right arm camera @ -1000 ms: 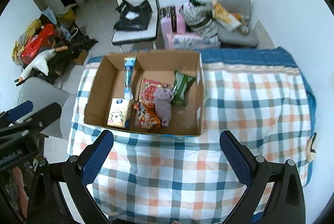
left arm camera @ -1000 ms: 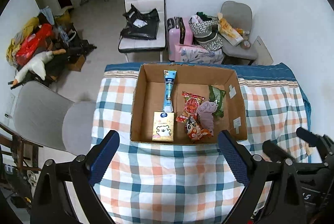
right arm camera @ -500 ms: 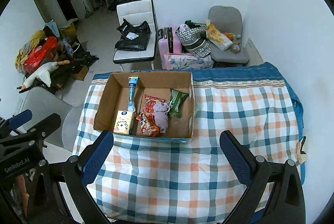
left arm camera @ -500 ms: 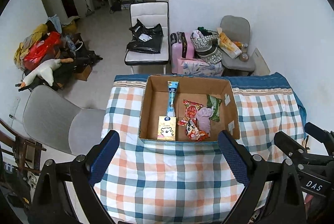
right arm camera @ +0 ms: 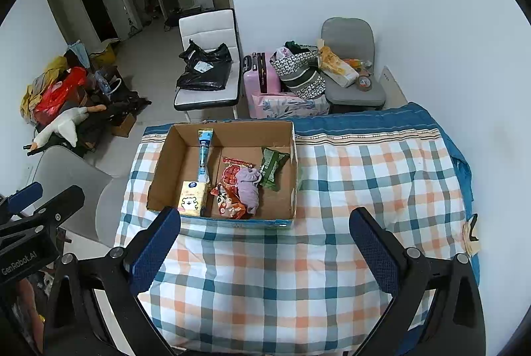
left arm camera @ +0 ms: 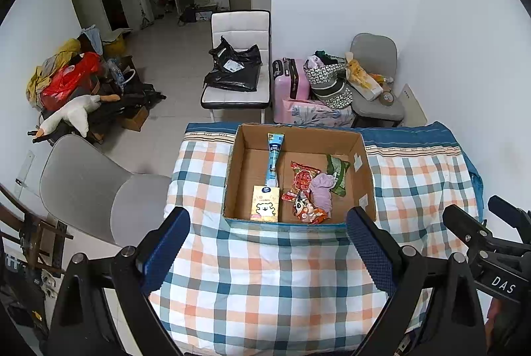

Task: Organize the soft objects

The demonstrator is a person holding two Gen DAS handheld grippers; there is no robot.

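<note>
An open cardboard box (left arm camera: pixel 366 176) (right arm camera: pixel 156 176) stands on the checked tablecloth (left arm camera: pixel 265 283) (right arm camera: pixel 365 176). Inside lie a yellow tissue pack (left arm camera: pixel 265 203) (right arm camera: pixel 193 197), a long blue pouch (left arm camera: pixel 274 159) (right arm camera: pixel 203 156), red snack packets (left arm camera: pixel 300 178) (right arm camera: pixel 229 173), a lilac cloth (left arm camera: pixel 322 192) (right arm camera: pixel 248 186) and a green packet (left arm camera: pixel 338 169) (right arm camera: pixel 272 168). My left gripper (left arm camera: pixel 268 251) is open and empty, well back from the box. My right gripper (right arm camera: pixel 265 251) is open and empty too. Each gripper shows at the edge of the other's view.
A grey chair (left arm camera: pixel 86 186) stands left of the table. A white chair with black bags (left arm camera: pixel 239 70), a pink suitcase (left arm camera: pixel 288 80) and a loaded grey chair (left arm camera: pixel 375 80) stand beyond it. Clutter with a plush goose (left arm camera: pixel 69 115) lies on the floor left. A white wall is on the right.
Both grippers have drawn back and up from the box, so it looks smaller and more of the room shows. Both stay open and empty. The box contents have not moved.
</note>
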